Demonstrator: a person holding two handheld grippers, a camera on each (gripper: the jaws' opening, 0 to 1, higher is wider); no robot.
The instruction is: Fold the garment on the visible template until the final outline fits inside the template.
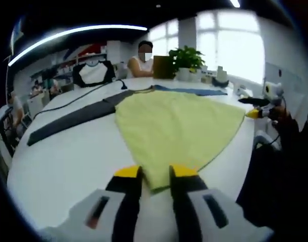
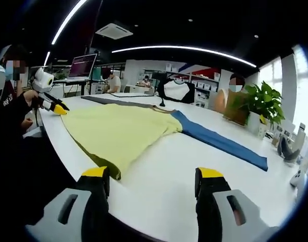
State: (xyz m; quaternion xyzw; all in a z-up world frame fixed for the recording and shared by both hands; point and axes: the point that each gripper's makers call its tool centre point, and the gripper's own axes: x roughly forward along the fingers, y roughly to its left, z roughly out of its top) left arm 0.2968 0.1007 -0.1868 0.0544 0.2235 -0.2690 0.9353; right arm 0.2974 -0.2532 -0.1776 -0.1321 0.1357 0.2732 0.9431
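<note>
Garment point(image 1: 176, 126), yellow-green with one dark grey sleeve point(image 1: 73, 121) and one blue sleeve point(image 2: 219, 141), lies spread flat on the white table point(image 1: 68, 166). No template outline can be made out under it.

Left gripper view: left gripper point(image 1: 155, 172) is at the near edge of the cloth, a narrow point of the yellow fabric running down between the two yellow-tipped jaws. Jaws are narrowly apart; can't tell whether they actually pinch the fabric. The body widens away from the gripper toward the far side of the table, long axis running straight ahead from the jaws. Grey sleeve trails off to the left, blue one shows at the far edge.

Right gripper view: right gripper point(image 2: 152, 174) is wide open, holding nothing, over bare table. The garment's near corner sits just beside its left jaw, not between the jaws. Blue sleeve stretches off to the right.

Potted plant point(image 2: 259, 108) and seated people at the far end.
</note>
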